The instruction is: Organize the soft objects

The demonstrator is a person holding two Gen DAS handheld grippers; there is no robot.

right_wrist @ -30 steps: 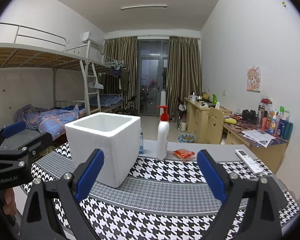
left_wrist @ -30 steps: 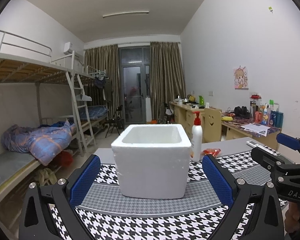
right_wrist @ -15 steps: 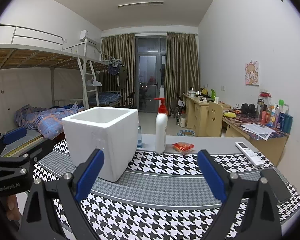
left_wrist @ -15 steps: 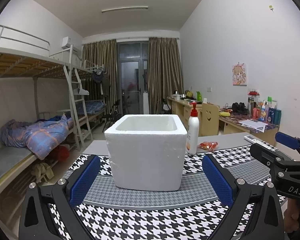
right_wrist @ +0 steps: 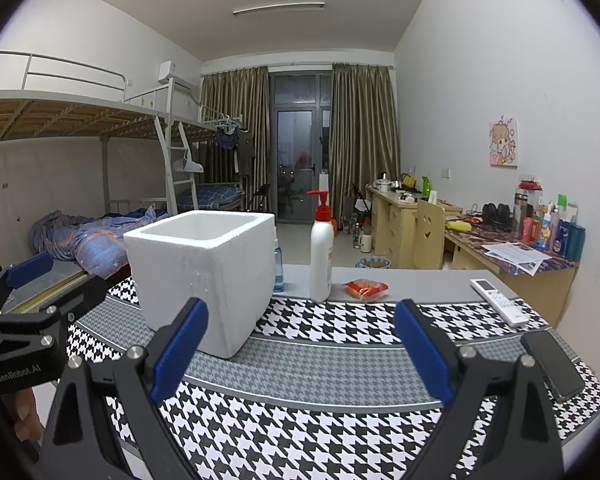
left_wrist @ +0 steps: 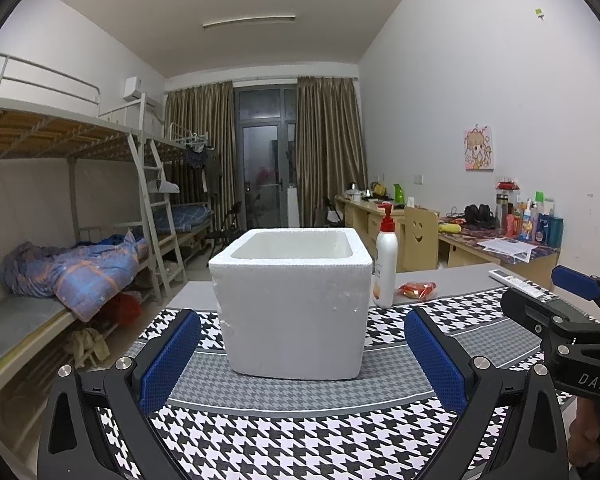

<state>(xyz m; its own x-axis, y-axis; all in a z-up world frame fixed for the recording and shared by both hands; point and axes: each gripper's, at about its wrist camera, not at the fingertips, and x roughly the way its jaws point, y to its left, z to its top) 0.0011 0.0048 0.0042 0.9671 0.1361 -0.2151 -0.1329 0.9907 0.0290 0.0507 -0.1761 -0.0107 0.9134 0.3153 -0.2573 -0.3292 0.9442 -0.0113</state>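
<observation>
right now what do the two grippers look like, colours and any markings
Both are matte black angular frames with silver bolts, each ending in two fingers faced with textured blue pads. The left gripper reads "GenRobot.AI" in white on its side, seen in the right wrist view; the right gripper reads "DAS". No cables or sleeves are visible.

A box stands on a cloth that covers the near part of the table, at twelve o'clock from the left gripper and at about eleven o'clock from the right gripper. Behind the box, toward two o'clock, a pump bottle stands upright on the bare tabletop, with a small packet just beside it at three o'clock. A remote control lies well apart toward the table's right edge, and a phone lies on the cloth nearer than it.
</observation>
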